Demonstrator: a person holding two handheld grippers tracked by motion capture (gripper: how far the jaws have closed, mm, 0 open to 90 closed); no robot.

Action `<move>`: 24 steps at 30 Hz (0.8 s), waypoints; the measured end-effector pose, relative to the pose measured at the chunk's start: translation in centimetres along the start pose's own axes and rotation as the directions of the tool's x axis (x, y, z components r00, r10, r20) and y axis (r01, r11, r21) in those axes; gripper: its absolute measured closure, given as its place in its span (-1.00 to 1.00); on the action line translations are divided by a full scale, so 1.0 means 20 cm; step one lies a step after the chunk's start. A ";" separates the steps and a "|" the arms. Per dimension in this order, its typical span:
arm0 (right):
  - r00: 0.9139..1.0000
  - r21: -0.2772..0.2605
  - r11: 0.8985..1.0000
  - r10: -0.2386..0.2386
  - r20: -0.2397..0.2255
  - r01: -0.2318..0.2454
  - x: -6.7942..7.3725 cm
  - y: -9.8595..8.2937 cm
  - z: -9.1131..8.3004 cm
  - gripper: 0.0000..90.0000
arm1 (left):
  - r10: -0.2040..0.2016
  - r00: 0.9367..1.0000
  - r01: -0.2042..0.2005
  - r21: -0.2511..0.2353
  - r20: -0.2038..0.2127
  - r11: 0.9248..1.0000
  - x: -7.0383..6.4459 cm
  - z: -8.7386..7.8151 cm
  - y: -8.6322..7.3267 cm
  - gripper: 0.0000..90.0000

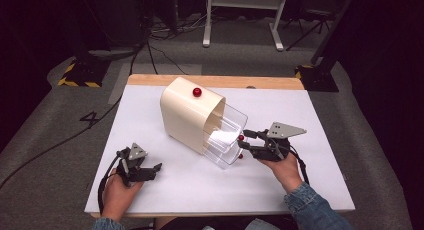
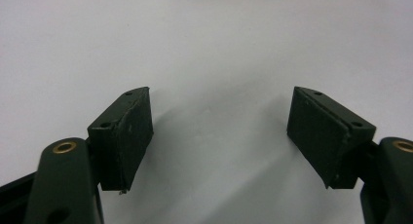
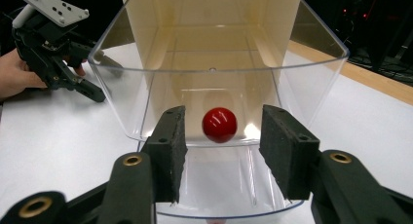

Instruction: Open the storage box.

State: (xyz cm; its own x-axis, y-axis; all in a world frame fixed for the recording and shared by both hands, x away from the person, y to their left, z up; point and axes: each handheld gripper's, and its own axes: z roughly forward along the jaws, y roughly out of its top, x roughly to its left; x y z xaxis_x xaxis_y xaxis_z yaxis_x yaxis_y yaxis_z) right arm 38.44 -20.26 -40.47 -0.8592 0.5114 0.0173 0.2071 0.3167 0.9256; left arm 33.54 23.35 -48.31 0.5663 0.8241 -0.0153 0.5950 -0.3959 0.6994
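Observation:
A cream cabinet (image 1: 186, 115) lies on the white table (image 1: 300, 115), its clear plastic drawers (image 1: 226, 135) facing my right gripper. One clear drawer (image 3: 219, 63) sticks out and carries a round red knob (image 3: 219, 124) on its front. My right gripper (image 1: 243, 139) is open, and in the right gripper view (image 3: 219, 146) its pads stand either side of the knob without touching it. A second red knob (image 1: 240, 156) sits just below. My left gripper (image 1: 156, 168) rests open on the table at the front left, with bare table between its pads (image 2: 131, 131).
Another red knob (image 1: 197, 92) sits on the cabinet's upper face. A wooden strip (image 1: 215, 81) runs along the table's far edge. Beyond it are grey floor, cables and a stand's legs (image 1: 242, 20). The left gripper (image 3: 100, 78) is off to the left in the right gripper view.

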 end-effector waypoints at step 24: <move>0.997 0.074 0.997 0.013 0.076 -0.019 -0.06 -0.15 -0.24 0.05 | 0.002 1.000 -0.002 0.001 -0.004 1.000 0.00 0.00 0.00 -0.44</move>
State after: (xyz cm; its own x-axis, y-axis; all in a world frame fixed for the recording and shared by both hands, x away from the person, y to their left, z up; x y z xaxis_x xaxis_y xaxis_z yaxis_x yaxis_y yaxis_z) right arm 36.57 -25.73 -41.47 -0.8183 0.5747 0.0008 0.2572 0.3649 0.8948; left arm 33.43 23.30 -48.30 0.5652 0.8249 -0.0114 0.5944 -0.3976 0.6989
